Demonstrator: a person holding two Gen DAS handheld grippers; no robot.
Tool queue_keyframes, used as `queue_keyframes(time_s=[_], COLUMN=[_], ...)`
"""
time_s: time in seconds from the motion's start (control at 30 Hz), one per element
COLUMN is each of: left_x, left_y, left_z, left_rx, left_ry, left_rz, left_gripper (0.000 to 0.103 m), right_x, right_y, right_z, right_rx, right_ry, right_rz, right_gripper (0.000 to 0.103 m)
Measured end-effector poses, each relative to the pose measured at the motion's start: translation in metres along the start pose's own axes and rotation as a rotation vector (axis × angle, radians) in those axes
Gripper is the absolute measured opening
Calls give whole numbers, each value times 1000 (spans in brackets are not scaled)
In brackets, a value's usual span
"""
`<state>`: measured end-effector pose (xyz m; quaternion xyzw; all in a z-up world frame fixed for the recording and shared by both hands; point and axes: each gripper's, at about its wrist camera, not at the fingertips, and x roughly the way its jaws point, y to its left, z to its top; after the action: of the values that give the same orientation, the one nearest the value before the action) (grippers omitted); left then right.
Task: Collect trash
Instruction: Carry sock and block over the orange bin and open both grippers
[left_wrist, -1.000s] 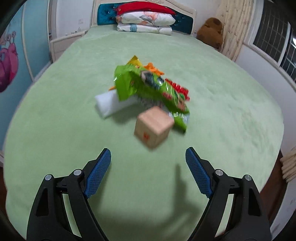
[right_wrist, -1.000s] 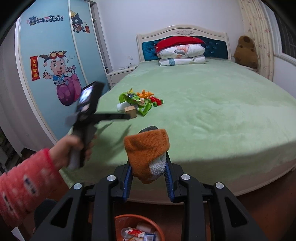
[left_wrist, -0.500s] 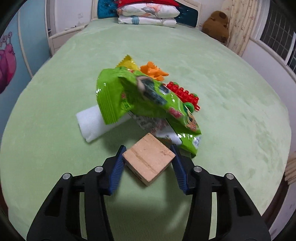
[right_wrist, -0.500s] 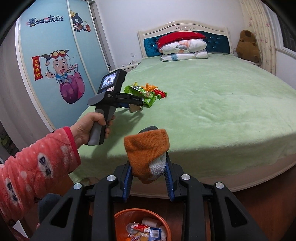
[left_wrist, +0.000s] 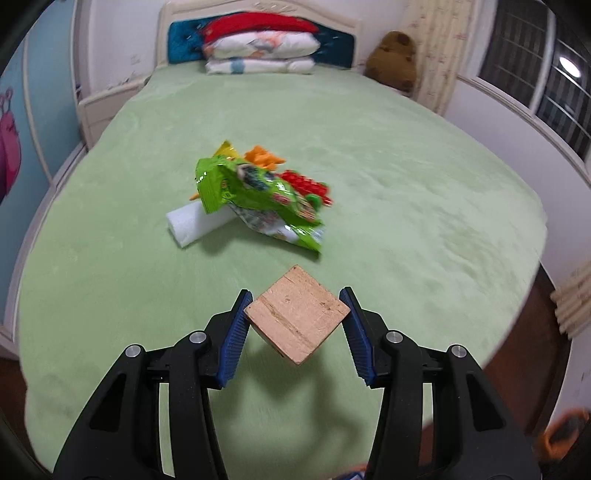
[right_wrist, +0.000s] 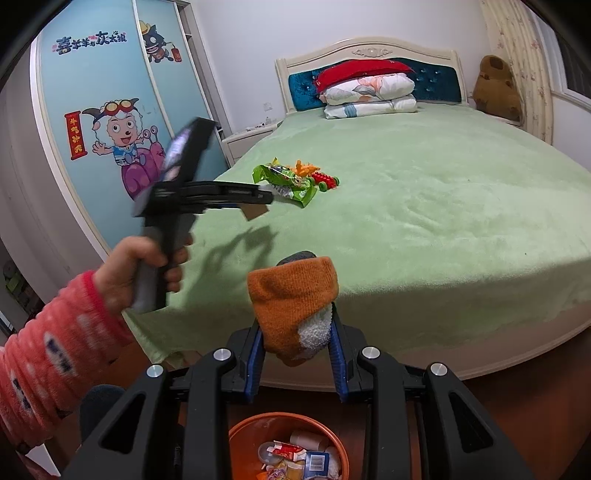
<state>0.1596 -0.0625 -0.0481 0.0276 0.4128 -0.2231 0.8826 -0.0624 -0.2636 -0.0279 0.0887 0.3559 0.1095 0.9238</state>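
- one wide bed with a pale green plush cover (left_wrist: 406, 192) fills most of both views, its cream and teal headboard (right_wrist: 369, 74) at the far end.
- stacked pillows, red over white patterned ones (left_wrist: 258, 48), lie against that headboard, and a brown plush toy (right_wrist: 496, 88) sits at the bed's far corner.
- a round orange waste bin (right_wrist: 236, 439) stands on the floor directly below the right gripper, with wrappers and small cartons inside.
- a person's hand (right_wrist: 140, 273) in a red patterned sleeve holds the left gripper's handle.
- the left gripper (left_wrist: 297, 321) is clamped on a light wooden cube (left_wrist: 297, 314), pads pressed on two opposite corners, the cube raised clear of the cover and casting a shadow below.
- the right gripper (right_wrist: 297, 345) is closed on a soft orange knitted sock with a white fleecy patch (right_wrist: 291, 299), held above the bin.
- a crumpled green snack bag (left_wrist: 258, 195) lies mid-bed over a white foam roll (left_wrist: 192, 225), with red toy bricks (left_wrist: 306, 184) and an orange plastic piece (left_wrist: 264, 157) just behind it.
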Motion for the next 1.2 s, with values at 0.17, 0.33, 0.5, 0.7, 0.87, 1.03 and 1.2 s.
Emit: queue_keyframes(time_s=[0.17,0.33,0.5,0.7,0.87,1.03,1.2], left_x=[-40,-68,-88,-80,-55,-23,0], left_y=[-17,-26,-33,-37,-32,-27,-33], left_z=[-28,-62,-107,-175,-220,-257,-283], left_rx=[68,84,90,35,-29,-104,-126], left_ry=[-29,-28,-3,101,229,381,486], left_rz=[-32,-57,-68,-79,-78,-106,-99], left_gripper=[48,48,48,48,48,48,48], right_x=[-3,-6,-4,6,24,45,65], right_y=[-3,-3,4,5,3,0,1], right_z=[-6,-15,-29,-54,-85,-119,-148], right_rx=[5,1,-26,-26,-16,3,26], right_ry=[11,28,63,138,243,349,453], right_rz=[-16,-22,-20,-10,-9,-7,11], right_gripper=[30,30,30,30,30,30,30])
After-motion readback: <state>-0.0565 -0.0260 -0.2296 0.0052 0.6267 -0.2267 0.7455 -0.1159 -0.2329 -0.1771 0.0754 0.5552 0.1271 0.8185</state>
